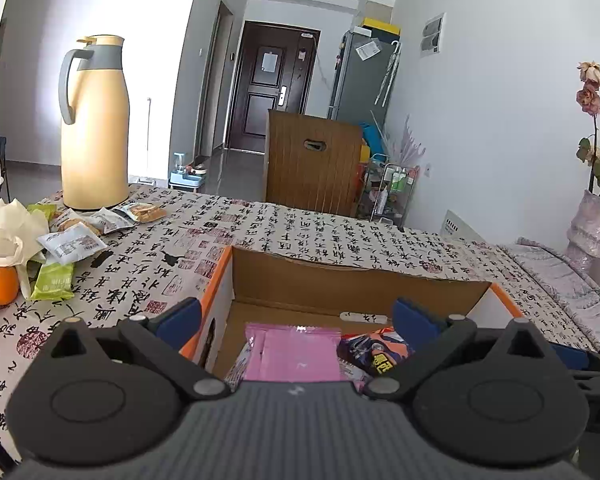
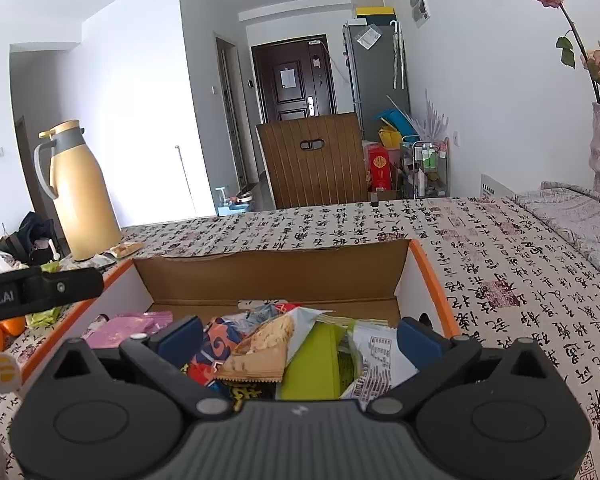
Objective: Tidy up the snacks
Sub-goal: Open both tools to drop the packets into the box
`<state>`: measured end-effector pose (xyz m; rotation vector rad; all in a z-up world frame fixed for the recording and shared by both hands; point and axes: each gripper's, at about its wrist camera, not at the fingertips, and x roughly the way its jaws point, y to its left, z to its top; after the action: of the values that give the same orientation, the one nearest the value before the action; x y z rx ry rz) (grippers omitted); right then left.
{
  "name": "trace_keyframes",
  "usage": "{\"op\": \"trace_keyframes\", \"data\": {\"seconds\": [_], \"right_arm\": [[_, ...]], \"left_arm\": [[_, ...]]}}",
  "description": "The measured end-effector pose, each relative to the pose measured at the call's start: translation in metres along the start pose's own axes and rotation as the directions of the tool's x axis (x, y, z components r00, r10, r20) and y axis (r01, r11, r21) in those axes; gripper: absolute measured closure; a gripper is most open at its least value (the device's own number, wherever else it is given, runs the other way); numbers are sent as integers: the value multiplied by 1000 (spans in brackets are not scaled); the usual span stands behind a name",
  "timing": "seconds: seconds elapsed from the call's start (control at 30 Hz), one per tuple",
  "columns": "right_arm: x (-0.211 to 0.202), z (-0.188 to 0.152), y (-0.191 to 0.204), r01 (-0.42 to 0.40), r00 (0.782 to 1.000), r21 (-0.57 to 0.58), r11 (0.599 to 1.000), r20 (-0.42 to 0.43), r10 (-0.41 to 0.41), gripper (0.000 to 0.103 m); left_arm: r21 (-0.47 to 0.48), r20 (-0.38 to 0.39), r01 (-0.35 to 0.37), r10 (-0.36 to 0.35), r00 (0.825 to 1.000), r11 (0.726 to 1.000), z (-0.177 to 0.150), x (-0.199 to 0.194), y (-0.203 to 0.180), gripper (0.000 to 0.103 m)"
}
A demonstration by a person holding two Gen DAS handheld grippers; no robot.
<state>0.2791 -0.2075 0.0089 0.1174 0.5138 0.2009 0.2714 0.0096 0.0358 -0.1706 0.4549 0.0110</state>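
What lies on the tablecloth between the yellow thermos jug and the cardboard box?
In the left wrist view, loose snack packets lie at the foot of the thermos jug; from them to the cardboard box the patterned tablecloth is bare.

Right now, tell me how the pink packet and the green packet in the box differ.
The pink packet lies flat at the left side of the cardboard box; the green packet sits tilted in the pile at the right side. The pink packet lies mostly apart from the pile, while the green packet is wedged between a biscuit packet and a white printed packet. Both are inside the box, and neither is gripped.
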Motion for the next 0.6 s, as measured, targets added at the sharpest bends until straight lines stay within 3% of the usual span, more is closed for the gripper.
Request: {"op": "trace_keyframes", "data": {"seconds": [0.6], "right_arm": [[-42, 8, 6, 46, 998, -26, 999, 40, -45, 0]], "left_arm": [[5, 36, 20, -21, 999, 1000, 12, -38, -10, 0]]}}
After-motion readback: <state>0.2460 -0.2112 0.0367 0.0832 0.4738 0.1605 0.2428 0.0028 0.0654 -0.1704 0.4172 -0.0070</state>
